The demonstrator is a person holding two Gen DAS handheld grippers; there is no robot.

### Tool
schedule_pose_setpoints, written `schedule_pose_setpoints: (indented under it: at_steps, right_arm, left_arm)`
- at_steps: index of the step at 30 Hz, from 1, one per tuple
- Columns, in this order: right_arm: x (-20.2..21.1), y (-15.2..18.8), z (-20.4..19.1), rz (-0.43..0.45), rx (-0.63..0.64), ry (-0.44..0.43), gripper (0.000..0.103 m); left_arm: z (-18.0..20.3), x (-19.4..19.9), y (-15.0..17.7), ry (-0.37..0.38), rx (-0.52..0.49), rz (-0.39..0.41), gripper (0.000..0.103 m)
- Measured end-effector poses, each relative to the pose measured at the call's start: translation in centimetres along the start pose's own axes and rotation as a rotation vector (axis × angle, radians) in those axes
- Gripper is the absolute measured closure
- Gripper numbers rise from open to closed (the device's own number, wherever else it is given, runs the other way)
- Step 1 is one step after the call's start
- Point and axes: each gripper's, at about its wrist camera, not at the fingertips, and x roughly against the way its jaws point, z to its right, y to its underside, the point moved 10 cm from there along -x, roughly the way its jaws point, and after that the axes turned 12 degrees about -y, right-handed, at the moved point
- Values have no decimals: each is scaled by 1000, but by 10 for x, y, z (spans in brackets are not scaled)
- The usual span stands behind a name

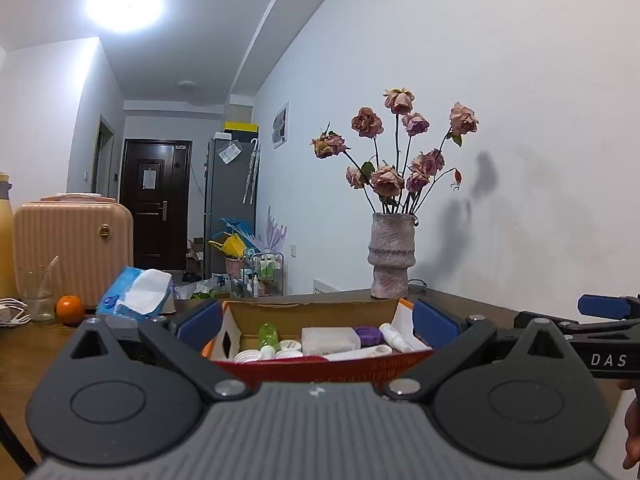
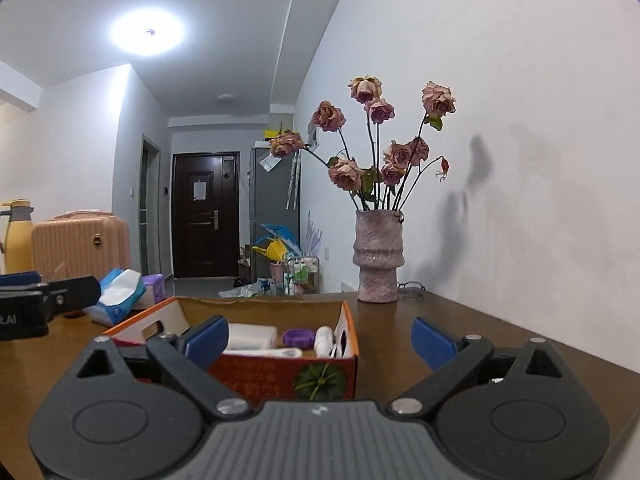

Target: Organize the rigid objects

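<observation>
An open orange-and-red cardboard box (image 1: 320,366) sits on the brown table, just in front of both grippers; it also shows in the right wrist view (image 2: 256,372). Inside lie a green bottle (image 1: 267,334), a clear plastic case (image 1: 329,340), a purple round case (image 1: 368,334), white caps (image 1: 247,356) and a small white bottle (image 1: 394,336). My left gripper (image 1: 318,322) is open and empty, its pads on either side of the box. My right gripper (image 2: 320,340) is open and empty, with the box's right part between its pads.
A grey vase of dried roses (image 1: 391,258) stands at the back by the wall. A blue tissue pack (image 1: 138,292), an orange (image 1: 70,309), a glass (image 1: 38,294) and a pink suitcase (image 1: 74,248) are at the left. My right gripper also shows at the right edge of the left wrist view (image 1: 604,306).
</observation>
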Motion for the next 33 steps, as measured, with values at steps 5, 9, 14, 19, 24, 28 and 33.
schedule_pose_setpoints:
  at_steps: [5, 9, 14, 19, 24, 28, 33]
  right_arm:
    - [30, 5, -25, 0, 11, -24, 5]
    - [58, 10, -45, 7, 44, -35, 4]
    - [91, 24, -67, 2, 96, -56, 1]
    - [125, 43, -73, 6, 14, -22, 1]
    - [146, 70, -79, -50, -112, -34, 0]
    - [149, 66, -81, -22, -98, -14, 0]
    - [149, 64, -86, -26, -68, -23, 0]
  left_arm:
    - [-13, 27, 9, -10, -5, -48, 0]
    - [-30, 60, 24, -19, -6, -75, 0]
    - [-56, 98, 41, -71, 22, -83, 0]
    - [-75, 128, 60, -108, 77, -159, 0]
    - [-69, 151, 72, -57, 16, -148, 0]
    - [-57, 157, 65, -16, -30, -112, 0]
    - [-54, 158, 64, -9, -38, -111, 0]
